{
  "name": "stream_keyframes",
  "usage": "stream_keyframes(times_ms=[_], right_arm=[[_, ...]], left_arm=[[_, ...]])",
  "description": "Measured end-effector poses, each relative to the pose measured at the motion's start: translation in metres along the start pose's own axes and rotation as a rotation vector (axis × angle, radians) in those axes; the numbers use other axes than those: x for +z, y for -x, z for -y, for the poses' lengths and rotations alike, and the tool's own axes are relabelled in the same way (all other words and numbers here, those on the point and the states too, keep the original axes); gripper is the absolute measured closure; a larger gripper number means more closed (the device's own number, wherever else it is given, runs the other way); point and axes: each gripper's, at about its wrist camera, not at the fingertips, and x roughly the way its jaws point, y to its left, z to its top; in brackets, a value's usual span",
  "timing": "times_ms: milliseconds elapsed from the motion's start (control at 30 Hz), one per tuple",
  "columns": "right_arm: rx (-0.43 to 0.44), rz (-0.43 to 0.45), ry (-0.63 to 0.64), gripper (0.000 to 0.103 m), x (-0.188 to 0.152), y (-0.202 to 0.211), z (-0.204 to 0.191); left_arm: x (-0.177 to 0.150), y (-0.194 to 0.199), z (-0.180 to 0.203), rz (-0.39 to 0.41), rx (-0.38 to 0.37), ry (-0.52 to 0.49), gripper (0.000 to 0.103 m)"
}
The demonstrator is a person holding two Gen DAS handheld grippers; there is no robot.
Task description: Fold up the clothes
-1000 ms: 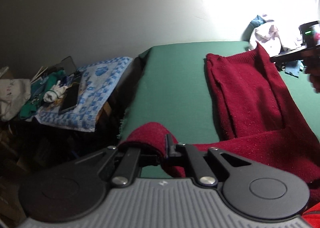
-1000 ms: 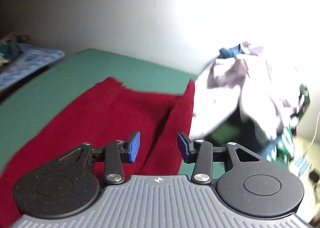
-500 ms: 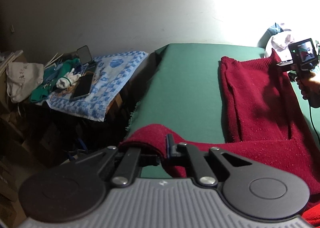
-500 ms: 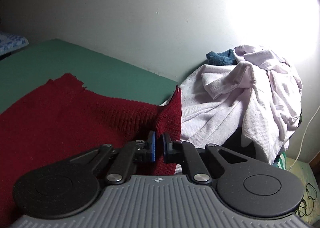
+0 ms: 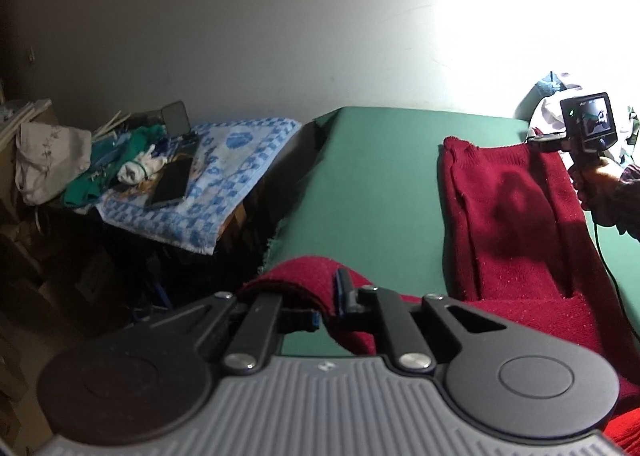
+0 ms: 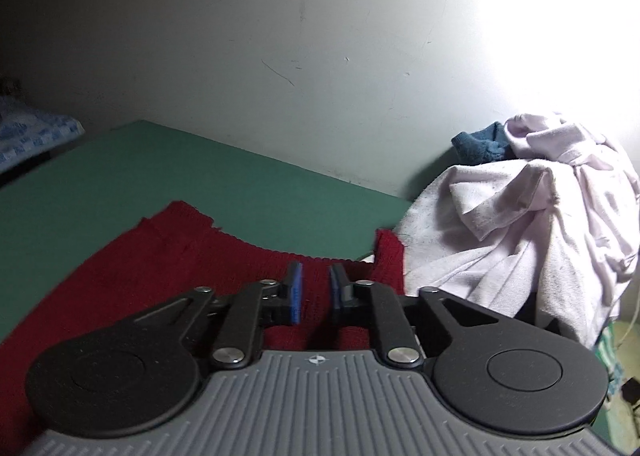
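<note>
In the left wrist view, the left gripper (image 5: pixel 326 302) pinched a fold of the red knit sweater (image 5: pixel 516 223) at the green table's (image 5: pixel 372 183) near-left edge. In the right wrist view, the right gripper (image 6: pixel 314 292) stood parted above the far hem; pulling both ends evenly would probably keep the fold square.

Sweater (image 5: pixel 516 215) lies on the table (image 5: pixel 372 183); clothes pile (image 6: pixel 532 223) right, probably touching it.
</note>
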Motion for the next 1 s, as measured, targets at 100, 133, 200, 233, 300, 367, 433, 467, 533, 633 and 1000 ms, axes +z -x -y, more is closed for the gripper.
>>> stream_keyframes(times_ms=[100,133,200,233,300,367,433,467,533,633,1000], right_arm=[[-0.084,-0.014,0.117,0.057,-0.010,-0.005,-0.013],[-0.090,-0.028,0.133,0.060,-0.013,-0.006,-0.015],[-0.078,-0.075,0.105,0.071,-0.016,-0.011,-0.011],[-0.077,-0.094,0.088,0.089,-0.017,-0.014,-0.009],[-0.088,-0.104,0.045,0.103,-0.019,-0.015,-0.002],[-0.082,-0.093,-0.007,0.103,-0.017,-0.011,0.007],[-0.061,-0.069,-0.044,0.103,-0.011,-0.005,0.012],[-0.045,-0.053,-0.059,0.103,-0.008,-0.001,0.013],[-0.017,-0.033,-0.069,0.103,0.000,0.001,0.010],[-0.011,-0.052,-0.027,0.088,0.005,-0.005,-0.002],[-0.089,-0.126,-0.052,0.102,-0.023,-0.016,0.008]], left_arm=[[-0.002,-0.002,0.003,0.000,-0.002,-0.007,0.094],[-0.002,-0.003,0.004,0.001,-0.005,-0.009,0.094],[-0.001,-0.005,0.004,0.001,-0.010,-0.011,0.094],[-0.001,-0.007,0.003,0.001,-0.012,-0.012,0.094],[0.000,-0.009,0.003,0.001,-0.017,-0.014,0.094],[0.002,-0.011,0.003,0.002,-0.022,-0.016,0.094],[0.003,-0.013,0.003,0.001,-0.024,-0.020,0.094],[0.003,-0.014,0.004,0.000,-0.019,-0.028,0.094],[0.004,-0.014,0.005,-0.004,0.001,-0.046,0.094],[0.006,-0.015,0.002,-0.011,0.015,-0.048,0.094],[0.000,-0.026,0.013,-0.052,0.025,-0.063,0.094]])
